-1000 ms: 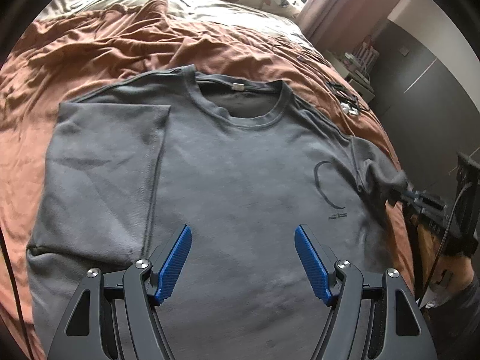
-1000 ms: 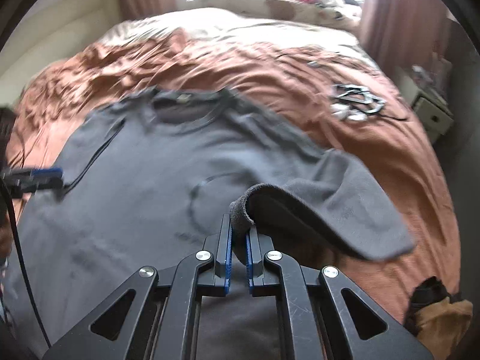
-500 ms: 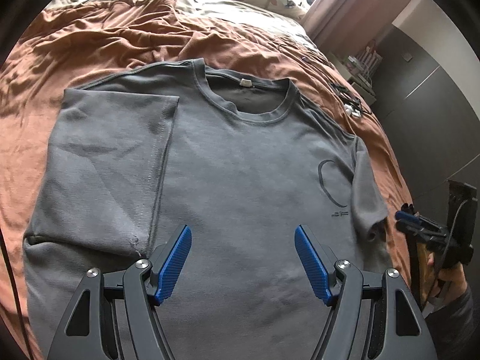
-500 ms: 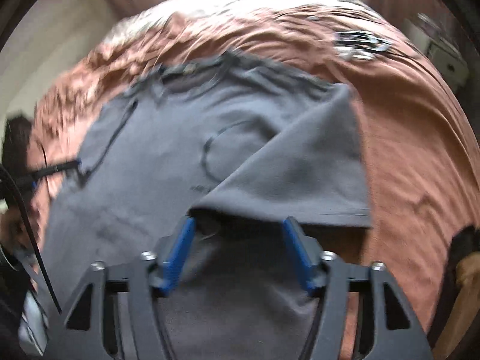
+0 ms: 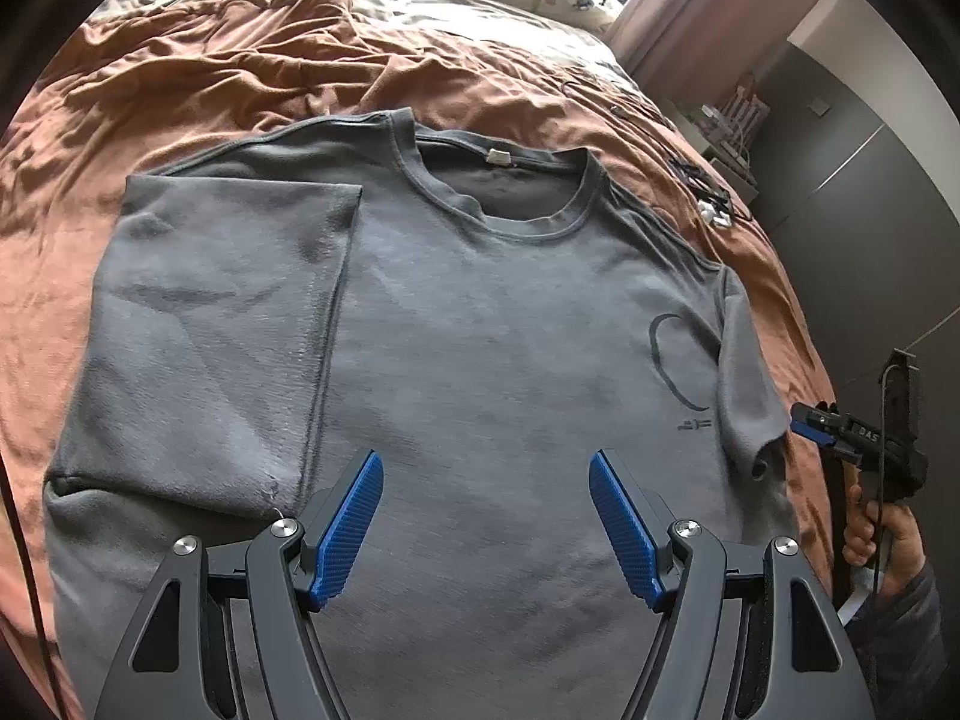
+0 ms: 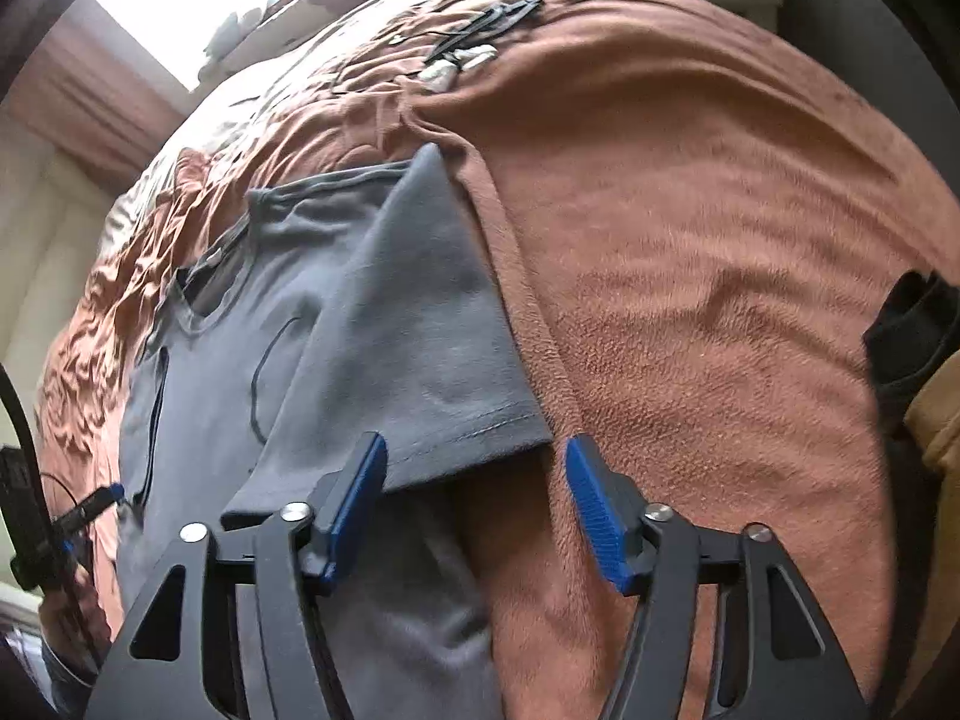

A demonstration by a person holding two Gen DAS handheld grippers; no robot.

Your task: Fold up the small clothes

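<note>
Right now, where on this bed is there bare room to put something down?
The brown blanket lies bare beside the grey T-shirt, right of its folded sleeve, and also beyond the collar. It is crowded near the black cables by the bed's far edge.

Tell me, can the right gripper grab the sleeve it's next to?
Probably yes. The right gripper, jaws closing with nothing pinched, sits just at the folded sleeve's hem on the grey T-shirt; nothing blocks it.
</note>
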